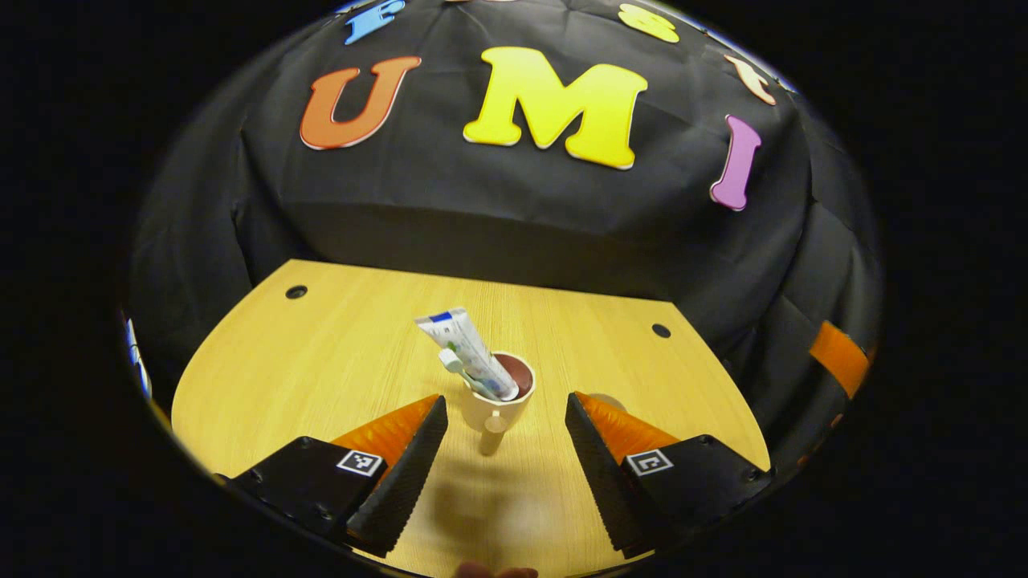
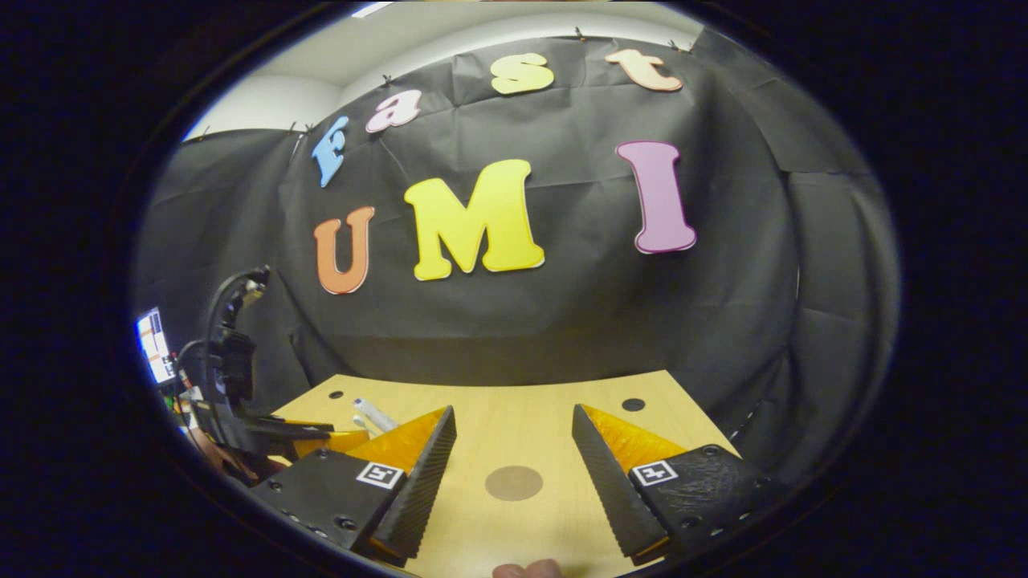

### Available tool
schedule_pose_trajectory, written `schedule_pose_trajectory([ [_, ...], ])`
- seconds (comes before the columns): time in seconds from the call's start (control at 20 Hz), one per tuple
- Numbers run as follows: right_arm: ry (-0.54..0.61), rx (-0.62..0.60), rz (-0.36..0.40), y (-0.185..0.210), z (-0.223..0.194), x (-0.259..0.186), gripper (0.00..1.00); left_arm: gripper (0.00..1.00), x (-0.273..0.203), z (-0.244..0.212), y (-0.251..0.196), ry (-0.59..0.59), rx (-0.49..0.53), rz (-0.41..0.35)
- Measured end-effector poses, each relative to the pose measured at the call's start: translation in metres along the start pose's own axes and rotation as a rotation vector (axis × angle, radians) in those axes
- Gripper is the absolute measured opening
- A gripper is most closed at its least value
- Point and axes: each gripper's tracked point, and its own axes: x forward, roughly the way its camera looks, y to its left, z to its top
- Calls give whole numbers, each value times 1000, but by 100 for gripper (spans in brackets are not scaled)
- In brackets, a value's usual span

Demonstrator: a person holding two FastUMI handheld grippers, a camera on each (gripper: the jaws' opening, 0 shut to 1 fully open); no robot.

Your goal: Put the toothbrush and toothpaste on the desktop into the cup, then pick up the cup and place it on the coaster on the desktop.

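In the left gripper view the left gripper [image 1: 502, 421] hangs above the wooden desktop [image 1: 321, 353] with its jaws spread wide and nothing between the fingers pressing on anything. The cup [image 1: 496, 401], cream outside and reddish brown inside, stands upright on the desktop just beyond the fingertips, in line with the gap between them, its handle turned toward the near side. The toothpaste [image 1: 466, 349] tube sits in the cup, leaning to the far left with its crimped end uppermost, and the toothbrush [image 1: 456, 365] rests in the cup beside it, its head showing just left of the tube. A small part of the round coaster [image 1: 609, 400] peeps out just behind the right finger, to the right of the cup and apart from it

In the right gripper view the right gripper [image 2: 514, 437] also has its jaws spread, holding nothing. The brown coaster [image 2: 514, 482] lies flat and bare on the desktop [image 2: 530, 409] between the two fingers. Farther left, the other gripper [image 2: 309, 437] shows beyond the left finger, with the toothpaste [image 2: 376, 414] just by it
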Motion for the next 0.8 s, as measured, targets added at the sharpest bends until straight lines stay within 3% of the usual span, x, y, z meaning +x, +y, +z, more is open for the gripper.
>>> schedule_pose_trajectory([
  [0.3,-3,16,-44,-34,17,-9,85,95,55,-43,10,329,-35,5],
  [0.45,-16,29,-76,-50,27,-10,85,96,70,-60,21,472,4,20],
  [0.7,-20,54,-100,-59,33,-6,88,94,87,-65,28,622,96,39],
  [0.75,-23,56,-103,-60,34,-6,88,85,88,-66,27,644,101,35],
  [0.8,-26,57,-107,-61,35,-8,88,85,89,-67,28,667,106,40],
])
